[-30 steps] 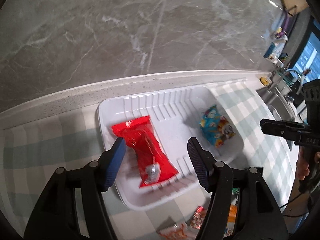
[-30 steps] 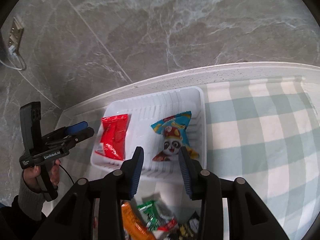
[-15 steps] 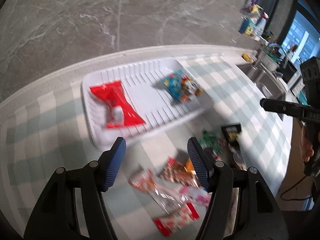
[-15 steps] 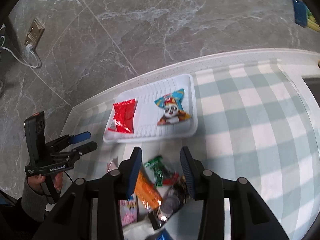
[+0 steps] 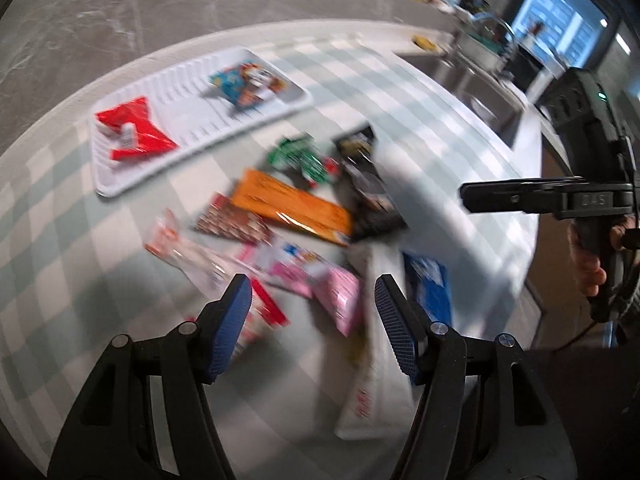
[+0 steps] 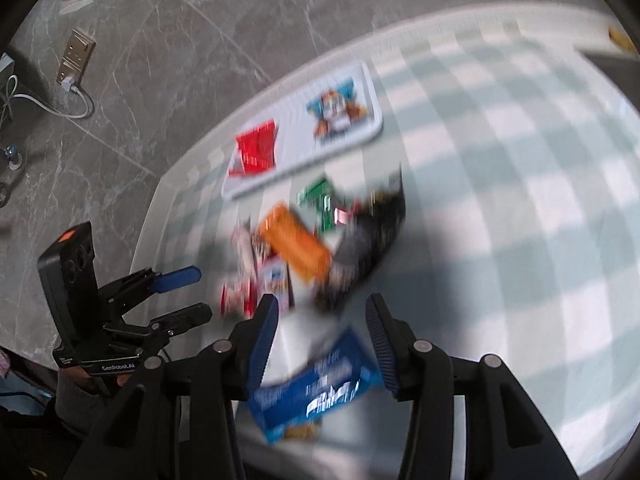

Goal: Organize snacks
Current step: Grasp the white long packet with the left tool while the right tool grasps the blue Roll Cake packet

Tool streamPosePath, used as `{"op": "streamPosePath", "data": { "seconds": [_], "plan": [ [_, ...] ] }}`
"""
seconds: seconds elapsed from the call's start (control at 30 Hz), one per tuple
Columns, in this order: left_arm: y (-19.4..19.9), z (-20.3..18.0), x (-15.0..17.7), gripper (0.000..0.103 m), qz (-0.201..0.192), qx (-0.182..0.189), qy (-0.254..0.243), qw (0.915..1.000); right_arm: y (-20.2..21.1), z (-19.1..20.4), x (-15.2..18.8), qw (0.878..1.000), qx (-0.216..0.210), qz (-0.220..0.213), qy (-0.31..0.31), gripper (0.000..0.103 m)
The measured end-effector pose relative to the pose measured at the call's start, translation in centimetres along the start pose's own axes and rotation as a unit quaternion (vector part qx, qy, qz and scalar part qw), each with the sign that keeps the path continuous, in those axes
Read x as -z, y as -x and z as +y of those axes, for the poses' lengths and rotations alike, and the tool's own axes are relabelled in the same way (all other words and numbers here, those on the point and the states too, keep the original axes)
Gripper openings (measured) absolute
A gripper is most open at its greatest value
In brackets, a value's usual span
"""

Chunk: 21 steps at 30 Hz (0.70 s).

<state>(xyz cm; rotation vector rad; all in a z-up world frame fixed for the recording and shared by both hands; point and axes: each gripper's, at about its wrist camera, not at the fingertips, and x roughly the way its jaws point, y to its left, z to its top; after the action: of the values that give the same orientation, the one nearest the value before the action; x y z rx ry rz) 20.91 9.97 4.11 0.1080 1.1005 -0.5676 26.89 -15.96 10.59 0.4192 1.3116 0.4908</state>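
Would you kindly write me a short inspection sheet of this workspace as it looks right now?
Surface: checked cloth over the counter, marble wall behind.
Job's things: white tray holding a red packet and a blue cartoon packet, apart from each other.
Clutter: loose pile in front of the tray, including an orange packet, green packet, black packet, pink packet and blue packet; blurred.
Grippers: left gripper and right gripper both open, holding nothing.
Cables: white cable plugged at the wall socket.
Surroundings: sink with tap and window at the far end.
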Motion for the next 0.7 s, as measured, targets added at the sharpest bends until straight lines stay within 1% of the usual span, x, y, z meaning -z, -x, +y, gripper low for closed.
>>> {"op": "streamPosePath", "data": {
  "seconds": [0.13,0.27,0.37,0.57,0.63,0.7],
  "plan": [
    [-0.7,-2.2,1.1,0.062,0.019,0.007,-0.016,0.9997,-1.2,-1.1,2.4,0.998,-0.029,0.036,-0.039,0.049],
    [-1.5,-3.8,1.7,0.062,0.033,0.009,-0.031,0.9989,-2.6,-2.0,4.2,0.992,-0.065,0.068,-0.084,0.049],
    [-2.3,-4.2,1.9,0.062,0.041,0.011,-0.029,0.9987,-3.3,-2.4,4.9,0.988,-0.081,0.080,-0.109,0.049],
    [-3.9,-4.8,2.1,0.062,0.054,0.004,-0.031,0.9981,-5.0,-3.3,5.8,0.976,-0.114,0.104,-0.155,0.051],
    [-4.5,-4.9,2.2,0.062,0.058,-0.002,-0.032,0.9978,-5.5,-3.6,6.0,0.972,-0.124,0.108,-0.170,0.051],
    [-4.9,-4.8,2.2,0.062,0.057,0.002,-0.028,0.9979,-5.9,-3.8,6.1,0.968,-0.134,0.110,-0.183,0.051]
  ]
}}
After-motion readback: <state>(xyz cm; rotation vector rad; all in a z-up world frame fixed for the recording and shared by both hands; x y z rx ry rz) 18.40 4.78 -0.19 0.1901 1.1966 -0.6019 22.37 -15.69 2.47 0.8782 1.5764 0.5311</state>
